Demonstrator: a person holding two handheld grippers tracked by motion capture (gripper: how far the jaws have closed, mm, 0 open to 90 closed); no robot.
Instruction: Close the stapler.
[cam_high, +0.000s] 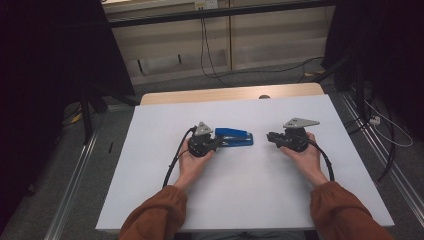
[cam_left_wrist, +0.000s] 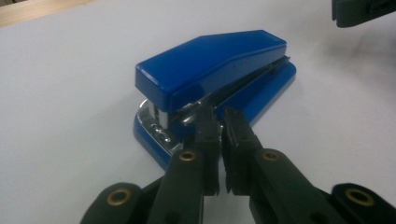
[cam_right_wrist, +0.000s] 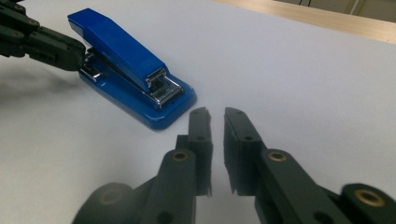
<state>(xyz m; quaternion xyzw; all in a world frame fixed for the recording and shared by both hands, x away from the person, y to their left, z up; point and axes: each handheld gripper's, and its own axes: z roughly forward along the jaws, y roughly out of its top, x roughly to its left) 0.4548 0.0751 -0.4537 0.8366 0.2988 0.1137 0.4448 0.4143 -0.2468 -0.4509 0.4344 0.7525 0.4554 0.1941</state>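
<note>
A blue stapler (cam_high: 234, 136) lay flat on the white table (cam_high: 150, 165), a little toward 11 o'clock of the table's middle, its long axis running from 9 to 3 o'clock in the high view.

The left gripper (cam_high: 215, 141) sat at the stapler's 9 o'clock end, held in the person's left hand (cam_high: 192, 162). In the left gripper view its tips (cam_left_wrist: 218, 122) stood right against the stapler (cam_left_wrist: 215, 74), at the side seam between top and base; whether they touched it could not be told. The jaws were released, with a narrow gap and nothing between them.

The right gripper (cam_high: 270, 137) rested at the stapler's 3 o'clock, near it but apart, pointing back toward 9 o'clock, held in the right hand (cam_high: 306, 155). In the right gripper view its tips (cam_right_wrist: 215, 113) stopped short of the stapler's (cam_right_wrist: 126, 70) metal end, with bare table between. Those jaws were likewise slightly parted and held nothing.

The cable (cam_high: 175, 160) from the left gripper trailed back toward 6 o'clock beside the left forearm.
</note>
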